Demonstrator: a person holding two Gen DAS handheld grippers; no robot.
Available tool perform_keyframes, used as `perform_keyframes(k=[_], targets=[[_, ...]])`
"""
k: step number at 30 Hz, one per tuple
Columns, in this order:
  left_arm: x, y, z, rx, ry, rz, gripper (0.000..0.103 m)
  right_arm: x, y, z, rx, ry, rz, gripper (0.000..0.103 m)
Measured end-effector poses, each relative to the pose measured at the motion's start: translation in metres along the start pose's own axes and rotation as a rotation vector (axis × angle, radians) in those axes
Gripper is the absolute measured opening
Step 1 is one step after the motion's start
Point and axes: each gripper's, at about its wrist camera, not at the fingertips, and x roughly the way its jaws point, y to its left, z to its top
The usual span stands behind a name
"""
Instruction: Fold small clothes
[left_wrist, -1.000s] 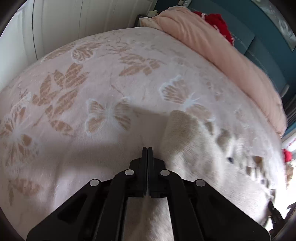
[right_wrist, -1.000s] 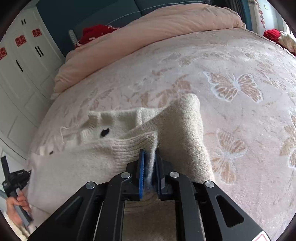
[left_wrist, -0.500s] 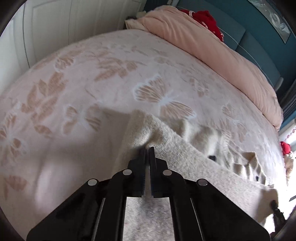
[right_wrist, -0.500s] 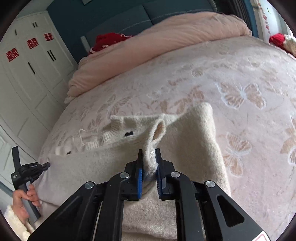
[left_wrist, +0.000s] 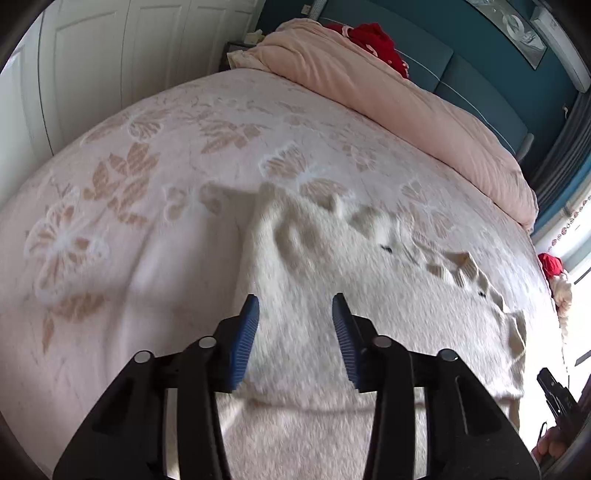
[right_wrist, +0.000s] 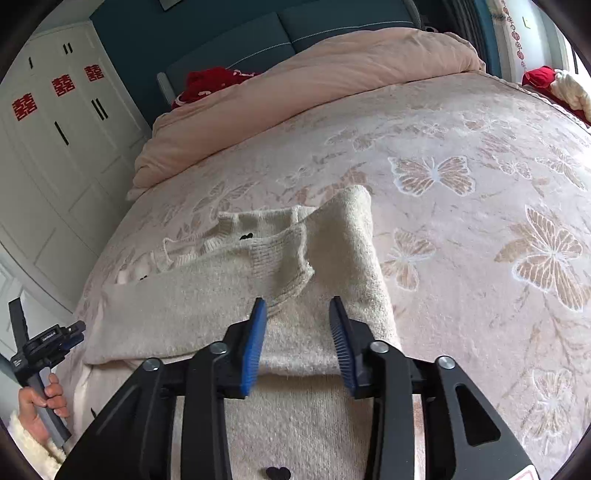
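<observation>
A cream knitted sweater lies on the bed, partly folded, with a sleeve laid across its body and its cuff near the middle. It also shows in the left wrist view. My left gripper is open and empty just above the sweater's folded edge. My right gripper is open and empty above the sweater, just short of the cuff. The left gripper, held in a hand, shows at the left edge of the right wrist view.
The bed has a pink blanket with butterflies. A rolled pink duvet and red cloth lie at the headboard. White wardrobe doors stand beside the bed. A red and white item lies at the bed's far edge.
Both grippers have opened and let go of the sweater. The sleeve that the right gripper held now lies flat on the sweater's body. The fold held by the left gripper lies down.
</observation>
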Motion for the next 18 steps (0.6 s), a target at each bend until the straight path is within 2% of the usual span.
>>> perform_keyframes(k=[2,5,6,7,9,10,12,14,15,16,17,18], targets=[[0.006,-0.002,-0.006,-0.016,0.026,-0.003,0.041,0.015,0.003,0.001,0.007,0.029,0.006,0.049],[0.016,0.001,-0.017,-0.067,0.058,-0.015,0.037,0.051,0.007,0.004,0.061,0.074,0.009,0.049],[0.017,0.003,-0.021,-0.083,0.069,-0.016,0.022,0.063,0.006,0.005,0.075,0.084,-0.006,0.05],[0.021,0.007,-0.024,-0.108,0.082,0.0,0.003,0.077,0.005,0.006,0.097,0.105,0.002,0.049],[0.024,0.019,-0.024,-0.157,0.091,-0.001,0.0,0.093,0.008,0.008,0.107,0.122,0.019,0.009],[0.023,0.021,-0.023,-0.161,0.09,0.002,0.0,0.091,0.012,0.012,0.11,0.125,0.05,0.009],[0.018,0.023,-0.019,-0.12,0.064,0.048,0.0,0.058,0.022,0.023,0.09,0.005,0.12,0.008],[0.02,0.025,-0.02,-0.072,0.073,0.064,0.0,0.028,0.021,0.025,0.059,-0.089,0.113,0.007],[0.023,0.025,-0.021,-0.053,0.083,0.066,0.0,0.03,0.015,0.022,0.038,-0.09,0.063,0.007],[0.026,0.022,-0.023,-0.024,0.083,0.073,0.0,0.049,0.003,0.016,0.037,-0.021,0.006,0.007],[0.028,0.019,-0.024,-0.002,0.079,0.086,0.0,0.074,-0.009,0.009,0.051,0.085,-0.015,0.007],[0.029,0.017,-0.025,0.007,0.074,0.097,0.0,0.09,-0.017,0.0,0.056,0.156,-0.019,0.007]])
